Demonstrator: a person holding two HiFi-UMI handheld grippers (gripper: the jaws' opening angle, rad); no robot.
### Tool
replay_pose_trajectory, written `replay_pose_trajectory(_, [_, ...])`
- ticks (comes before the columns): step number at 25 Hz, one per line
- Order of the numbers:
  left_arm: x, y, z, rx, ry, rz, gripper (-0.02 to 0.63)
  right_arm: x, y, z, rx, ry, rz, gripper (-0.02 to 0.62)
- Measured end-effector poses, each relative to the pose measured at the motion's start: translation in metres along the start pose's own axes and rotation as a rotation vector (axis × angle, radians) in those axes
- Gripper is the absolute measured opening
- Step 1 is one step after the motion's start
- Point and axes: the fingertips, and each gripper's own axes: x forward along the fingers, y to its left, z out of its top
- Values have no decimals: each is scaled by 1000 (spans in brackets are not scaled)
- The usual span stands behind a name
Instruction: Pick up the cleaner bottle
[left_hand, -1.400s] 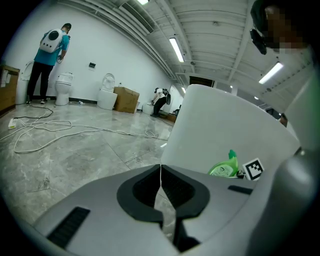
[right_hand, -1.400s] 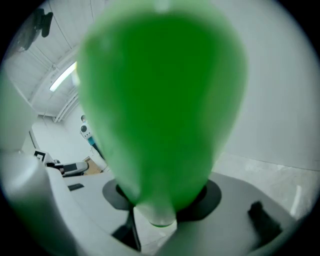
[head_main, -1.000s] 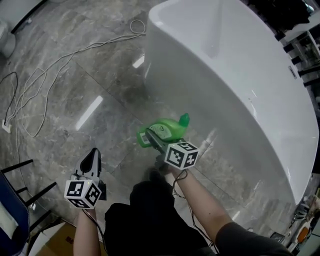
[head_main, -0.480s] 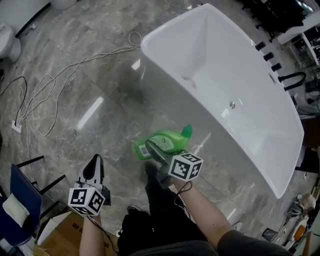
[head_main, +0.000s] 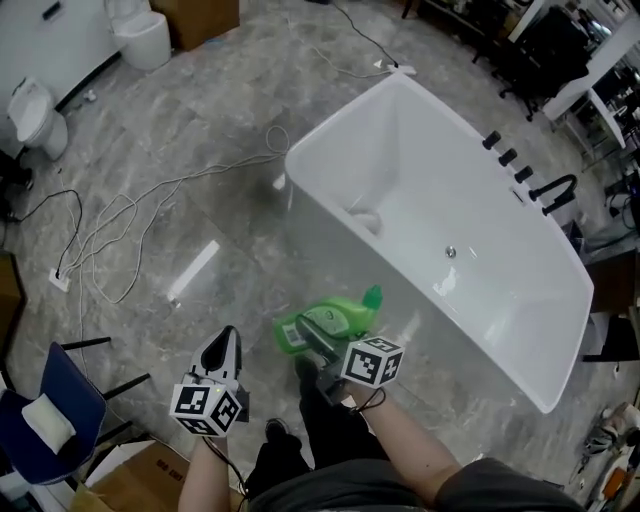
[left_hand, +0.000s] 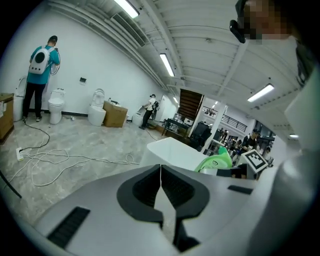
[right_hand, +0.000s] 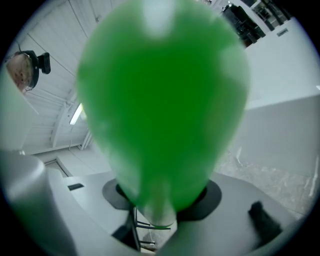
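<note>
The cleaner bottle (head_main: 335, 322) is bright green plastic with a pale label on its upper side. It lies roughly level, clamped in the right tool (head_main: 318, 335), off the floor (head_main: 200, 200). Its green cap (head_main: 371, 296) points far and right, toward the near wall of the white bathtub (head_main: 420, 200). In the right gripper view its body (right_hand: 160, 100) fills the frame.

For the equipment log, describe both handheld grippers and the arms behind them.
The left gripper and right gripper have pale grey bodies, black pads, and each carries a white cube with black square markers. Thin black cables run along bare forearms; the right sleeve is dark.
</note>
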Motion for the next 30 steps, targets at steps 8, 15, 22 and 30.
replay_pose_trajectory(8, [-82, -22, 8, 61, -2, -64, 16, -40, 92, -16, 26, -102, 45, 199])
replay_pose_trajectory(15, [-150, -32, 13, 106, -30, -128, 15, -76, 148, -49, 57, -182, 49, 199])
replay_pose_trajectory(22, [-192, -29, -7, 96, -13, -144, 15, -120, 185, -78, 130, -288, 63, 199])
replay_pose_trajectory(30, [-220, -43, -19, 89, 17, -144, 15, -155, 200, -99, 189, -295, 75, 199])
